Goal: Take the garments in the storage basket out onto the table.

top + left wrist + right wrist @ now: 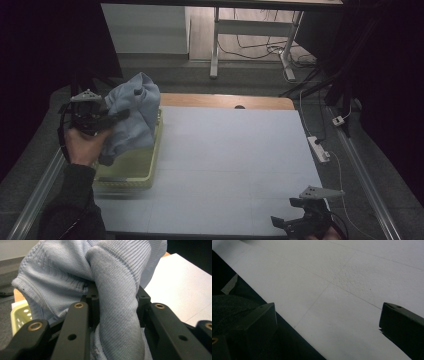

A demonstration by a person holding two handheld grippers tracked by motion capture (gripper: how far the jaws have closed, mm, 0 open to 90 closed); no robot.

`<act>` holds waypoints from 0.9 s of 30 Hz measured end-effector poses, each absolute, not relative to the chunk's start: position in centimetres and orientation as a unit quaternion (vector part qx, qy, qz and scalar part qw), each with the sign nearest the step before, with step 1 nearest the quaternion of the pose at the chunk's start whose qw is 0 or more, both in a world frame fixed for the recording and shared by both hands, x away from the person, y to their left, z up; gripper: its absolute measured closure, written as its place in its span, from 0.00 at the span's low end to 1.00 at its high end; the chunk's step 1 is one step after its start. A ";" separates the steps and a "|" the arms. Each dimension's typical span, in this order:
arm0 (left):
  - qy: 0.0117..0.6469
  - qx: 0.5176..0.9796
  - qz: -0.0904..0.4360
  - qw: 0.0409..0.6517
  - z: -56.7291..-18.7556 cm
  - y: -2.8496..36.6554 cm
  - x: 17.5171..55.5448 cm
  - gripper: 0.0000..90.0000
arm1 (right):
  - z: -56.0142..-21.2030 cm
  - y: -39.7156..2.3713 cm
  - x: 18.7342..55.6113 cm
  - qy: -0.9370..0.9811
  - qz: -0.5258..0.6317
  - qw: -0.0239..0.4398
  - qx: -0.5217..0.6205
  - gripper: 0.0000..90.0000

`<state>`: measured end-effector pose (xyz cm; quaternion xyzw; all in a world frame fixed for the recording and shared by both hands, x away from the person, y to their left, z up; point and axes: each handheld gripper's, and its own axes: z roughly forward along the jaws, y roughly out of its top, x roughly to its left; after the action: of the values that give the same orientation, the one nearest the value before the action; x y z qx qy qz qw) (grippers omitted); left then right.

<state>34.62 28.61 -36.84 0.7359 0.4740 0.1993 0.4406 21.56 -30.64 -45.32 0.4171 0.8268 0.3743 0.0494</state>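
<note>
Left tongs (115, 302) clamping sweater (75, 272) above basket (150, 150)

A basket (131, 172) sits on the left side of the bench (235, 160), near its left edge. A knitted garment (134, 112) hangs above the basket's far half, its lower end seemingly reaching into the basket. The left tongs (117, 116) are at the garment's left side, with a fold between the jaws. The right tongs (285, 224) are at the bench's near right corner, well apart from the basket.
</note>
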 end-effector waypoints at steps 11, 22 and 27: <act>0.439 0.750 0.193 0.455 -35.2 26.2 34.0 0.73 | -45.3 -30.6 21.5 0.827 0.375 0.051 0.416 0.01; 0.399 0.770 0.187 0.461 -34.3 23.0 33.6 0.73 | -45.3 -30.6 21.5 0.828 0.374 0.051 0.415 0.01; 0.385 0.777 0.177 0.465 -34.2 21.6 33.7 0.73 | -45.3 -30.6 21.5 0.828 0.373 0.051 0.415 0.01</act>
<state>33.67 21.58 -34.25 0.7773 0.3850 0.1771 0.4650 21.49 -30.61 -45.32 0.4145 0.8283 0.3734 0.0513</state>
